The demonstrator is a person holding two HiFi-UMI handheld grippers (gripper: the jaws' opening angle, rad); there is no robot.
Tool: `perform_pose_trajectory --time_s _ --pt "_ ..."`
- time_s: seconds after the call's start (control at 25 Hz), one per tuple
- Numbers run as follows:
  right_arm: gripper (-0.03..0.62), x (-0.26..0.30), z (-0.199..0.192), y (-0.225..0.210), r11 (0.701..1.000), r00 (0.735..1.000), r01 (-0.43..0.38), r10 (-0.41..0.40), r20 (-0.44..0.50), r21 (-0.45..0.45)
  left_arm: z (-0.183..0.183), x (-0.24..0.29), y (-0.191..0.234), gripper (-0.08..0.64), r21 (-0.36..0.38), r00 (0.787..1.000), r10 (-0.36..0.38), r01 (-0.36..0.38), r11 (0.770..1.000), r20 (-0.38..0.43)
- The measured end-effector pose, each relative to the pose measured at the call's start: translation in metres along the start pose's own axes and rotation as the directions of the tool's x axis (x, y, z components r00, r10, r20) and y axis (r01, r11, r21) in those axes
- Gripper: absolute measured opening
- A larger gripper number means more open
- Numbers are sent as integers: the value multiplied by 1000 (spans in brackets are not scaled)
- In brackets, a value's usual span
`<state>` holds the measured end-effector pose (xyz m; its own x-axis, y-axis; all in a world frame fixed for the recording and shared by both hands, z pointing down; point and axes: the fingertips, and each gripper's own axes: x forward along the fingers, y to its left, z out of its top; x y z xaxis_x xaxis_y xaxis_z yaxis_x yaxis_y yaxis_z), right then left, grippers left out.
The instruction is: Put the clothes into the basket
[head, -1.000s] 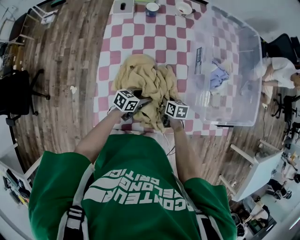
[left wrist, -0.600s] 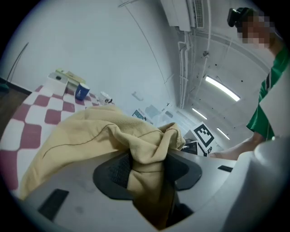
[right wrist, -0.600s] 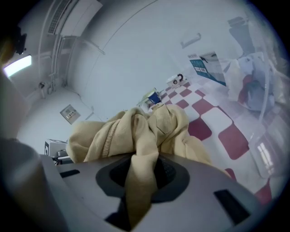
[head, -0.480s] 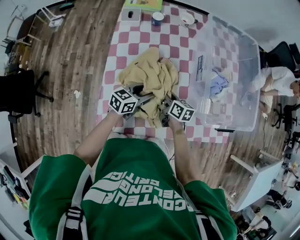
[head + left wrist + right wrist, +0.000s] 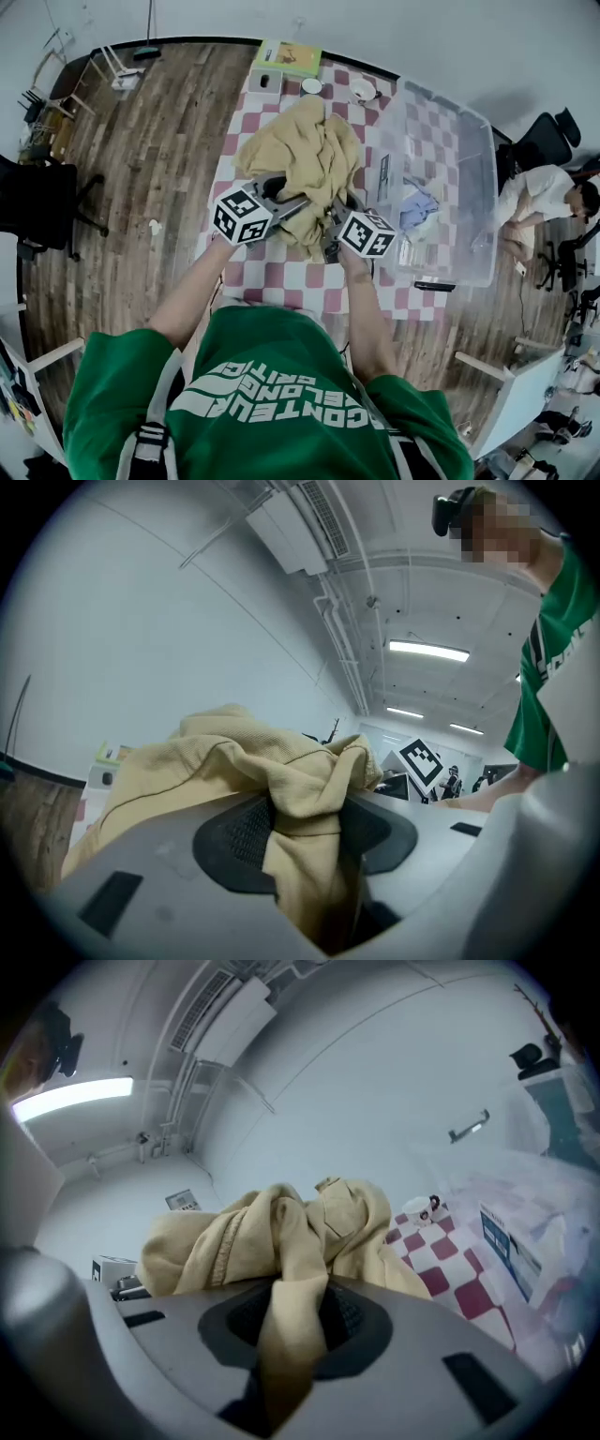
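Observation:
A tan garment [image 5: 305,164] hangs bunched above the checked table [image 5: 281,277], held up by both grippers. My left gripper [image 5: 281,202] is shut on a fold of the tan garment [image 5: 300,808], which is pinched between its dark pads. My right gripper [image 5: 330,223] is shut on another fold of the tan garment [image 5: 291,1326], which runs down between its jaws. The clear plastic basket [image 5: 473,159] stands on the table to the right of the grippers. Light blue and white clothes [image 5: 417,208] lie inside it.
A cup [image 5: 310,86], a small bowl [image 5: 364,91], a grey box [image 5: 265,82] and a green-yellow book [image 5: 290,57] sit at the table's far edge. Black chairs [image 5: 42,202] stand on the wooden floor at left. A person [image 5: 539,197] sits at right beyond the basket.
Both grippers have risen with the tan garment, which now hangs off the table between them. The head view has pulled back and shows more of the room.

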<state>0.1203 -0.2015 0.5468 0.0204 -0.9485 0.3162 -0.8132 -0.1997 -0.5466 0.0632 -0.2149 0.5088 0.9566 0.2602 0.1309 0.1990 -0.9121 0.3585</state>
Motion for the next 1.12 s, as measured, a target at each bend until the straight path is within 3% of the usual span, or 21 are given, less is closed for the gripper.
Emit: perform_pose_trajectory --time_s 0.32,0.68,1.12 --pt "80 -15 95 39 988 990 -47 66 122 -148 92 2 -18 184 161 994 -15 -2 987 107" --pt "78 -36 179 70 959 969 -56 119 216 -277 173 10 -39 184 274 981 -43 -11 962 191" --pt "80 -70 224 74 948 945 -58 153 289 -314 214 29 -70 184 350 977 -66 -10 937 203"
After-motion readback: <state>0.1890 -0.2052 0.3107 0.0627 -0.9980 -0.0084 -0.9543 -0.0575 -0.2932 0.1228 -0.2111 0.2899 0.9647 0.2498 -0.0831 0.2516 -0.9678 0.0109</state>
